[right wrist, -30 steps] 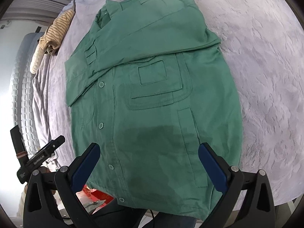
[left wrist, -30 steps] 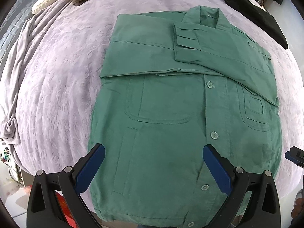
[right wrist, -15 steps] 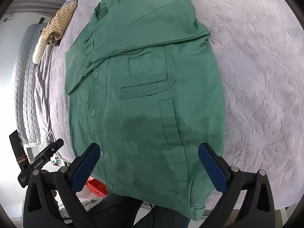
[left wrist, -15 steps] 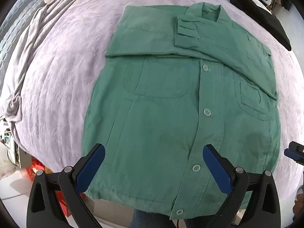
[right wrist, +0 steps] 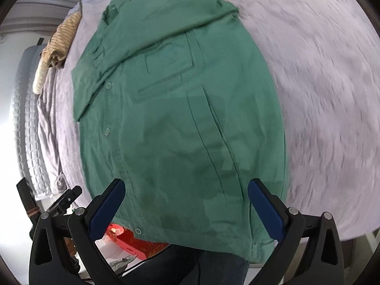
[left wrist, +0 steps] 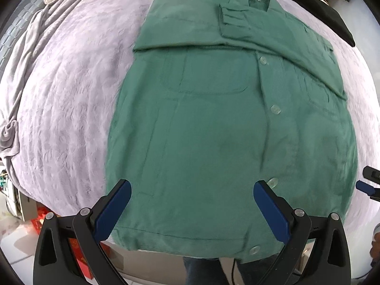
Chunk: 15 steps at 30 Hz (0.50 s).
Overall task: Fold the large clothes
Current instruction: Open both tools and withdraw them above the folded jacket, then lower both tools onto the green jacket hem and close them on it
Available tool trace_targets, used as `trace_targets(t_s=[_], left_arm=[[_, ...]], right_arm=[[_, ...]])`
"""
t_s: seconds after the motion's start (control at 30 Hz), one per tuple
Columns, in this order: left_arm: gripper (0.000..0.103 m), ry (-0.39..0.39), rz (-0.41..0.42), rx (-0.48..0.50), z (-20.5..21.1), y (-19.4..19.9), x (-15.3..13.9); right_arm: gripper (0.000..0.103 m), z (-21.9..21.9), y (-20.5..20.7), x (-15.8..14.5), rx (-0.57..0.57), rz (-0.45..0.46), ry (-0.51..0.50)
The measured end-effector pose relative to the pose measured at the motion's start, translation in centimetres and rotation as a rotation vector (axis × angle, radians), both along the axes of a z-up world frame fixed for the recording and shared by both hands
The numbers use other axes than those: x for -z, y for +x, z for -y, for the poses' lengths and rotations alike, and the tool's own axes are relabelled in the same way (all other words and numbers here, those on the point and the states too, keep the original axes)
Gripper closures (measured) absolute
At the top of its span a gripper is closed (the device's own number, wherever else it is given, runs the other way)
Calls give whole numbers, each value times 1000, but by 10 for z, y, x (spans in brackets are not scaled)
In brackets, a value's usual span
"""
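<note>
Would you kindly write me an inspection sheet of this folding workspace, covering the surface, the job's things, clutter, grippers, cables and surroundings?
Surface: lilac bedspread, textured, covering the bed.
Job's things: green jacket lies flat, buttoned, both sleeves folded across the chest, hem at the near edge.
Clutter: striped beige garment and grey blanket at the far left; black garment at the far right.
Grippers: left gripper and right gripper both open, above the hem, holding nothing.
Cables: a thin dark cable hangs below the hem.
Surroundings: red box on the floor; person's dark trousers at the bed edge.
</note>
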<state>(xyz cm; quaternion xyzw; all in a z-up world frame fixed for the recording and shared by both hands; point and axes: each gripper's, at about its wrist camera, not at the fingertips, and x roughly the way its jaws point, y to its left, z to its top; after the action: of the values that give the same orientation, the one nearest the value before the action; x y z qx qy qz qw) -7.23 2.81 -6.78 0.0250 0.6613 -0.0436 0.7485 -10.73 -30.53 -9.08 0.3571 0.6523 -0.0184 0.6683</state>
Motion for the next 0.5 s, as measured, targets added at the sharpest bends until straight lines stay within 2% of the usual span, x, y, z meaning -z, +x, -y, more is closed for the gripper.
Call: trace_targets(t_s=[0.27, 0.37, 0.5], left_arm=[[0, 16, -60, 5, -69, -23, 33], [0, -28, -97, -8, -88, -29, 49], [0, -143, -165, -16, -102, -36, 71]], right_arm=[[0, 6, -57, 5, 154, -6, -93], [0, 16, -79, 7, 212, -18, -149], [0, 22, -102, 23, 252, -68, -165]])
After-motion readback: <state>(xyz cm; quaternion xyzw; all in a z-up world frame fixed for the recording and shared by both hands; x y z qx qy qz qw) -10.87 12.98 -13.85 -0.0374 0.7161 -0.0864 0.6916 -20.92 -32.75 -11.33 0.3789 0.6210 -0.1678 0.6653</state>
